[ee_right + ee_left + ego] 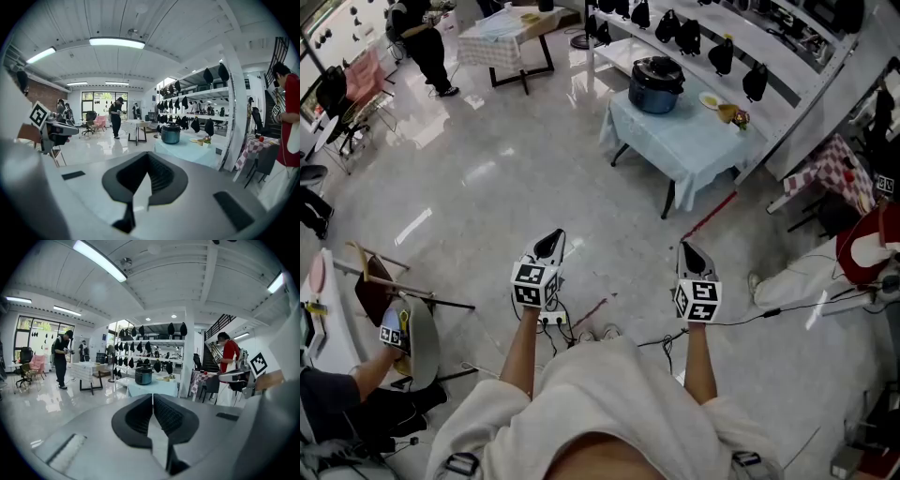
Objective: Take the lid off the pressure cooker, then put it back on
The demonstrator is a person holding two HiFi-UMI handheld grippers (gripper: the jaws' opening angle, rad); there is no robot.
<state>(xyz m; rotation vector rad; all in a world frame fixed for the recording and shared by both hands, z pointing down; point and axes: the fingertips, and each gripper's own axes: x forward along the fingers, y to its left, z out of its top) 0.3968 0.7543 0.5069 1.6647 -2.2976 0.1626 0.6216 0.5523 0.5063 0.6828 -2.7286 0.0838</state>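
A dark blue pressure cooker (655, 85) with its black lid (658, 67) on stands on a table with a light blue cloth (694, 141), far ahead across the floor. It also shows small in the left gripper view as the cooker (144, 375) and in the right gripper view as the cooker (170, 133). My left gripper (551, 242) and right gripper (690, 251) are held out side by side over the floor, well short of the table. Both are shut with nothing between their jaws: left gripper (153, 399), right gripper (148, 159).
A small plate (710, 100) and a flower ornament (734, 116) sit on the table beside the cooker. White shelves (741, 37) with dark bags run behind it. A second table (502, 37), a standing person (422, 42) and office chairs (347, 94) are at the far left. Cables (741, 319) lie on the floor.
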